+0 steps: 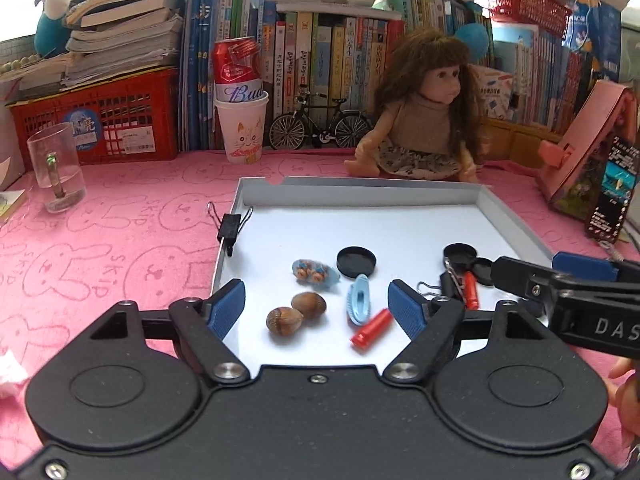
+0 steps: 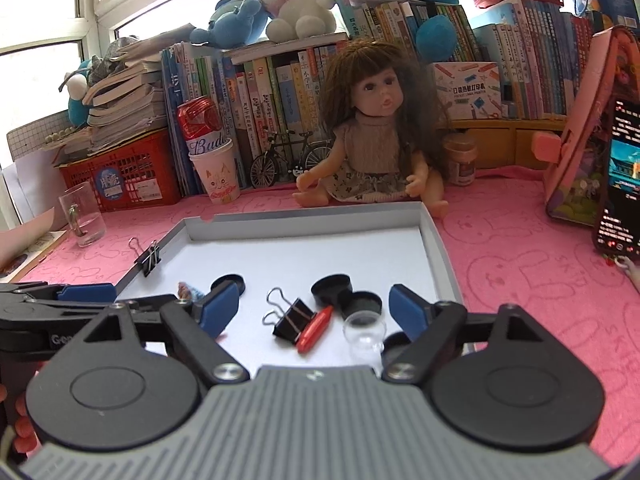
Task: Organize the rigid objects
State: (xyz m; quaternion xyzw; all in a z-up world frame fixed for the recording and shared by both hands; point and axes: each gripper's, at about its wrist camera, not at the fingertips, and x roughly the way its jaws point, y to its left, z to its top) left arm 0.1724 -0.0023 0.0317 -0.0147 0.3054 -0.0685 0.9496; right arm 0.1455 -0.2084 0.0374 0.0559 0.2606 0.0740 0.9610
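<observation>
A shallow white tray [image 1: 360, 194] lies on the pink cloth. In the left wrist view it holds two hazelnuts [image 1: 296, 314], a light blue hair clip [image 1: 359, 304], a red tube [image 1: 371, 334], a small blue wrapped charm [image 1: 314, 273] and a black lid [image 1: 357, 262]. My left gripper [image 1: 316, 306] is open above the hazelnuts and empty. In the right wrist view the tray [image 2: 436, 240] holds a black binder clip [image 2: 294, 318], a second red tube [image 2: 316, 330], two black lids [image 2: 346, 292] and a clear cap [image 2: 365, 330]. My right gripper [image 2: 314, 310] is open and empty above them.
A binder clip [image 1: 229, 226] is clamped on the tray's left rim. A doll [image 1: 424, 120] sits behind the tray. A glass [image 1: 56, 168], a paper cup with a can [image 1: 242, 132], a model bicycle [image 1: 320, 124], red baskets and books line the back. A phone [image 2: 620, 176] stands at right.
</observation>
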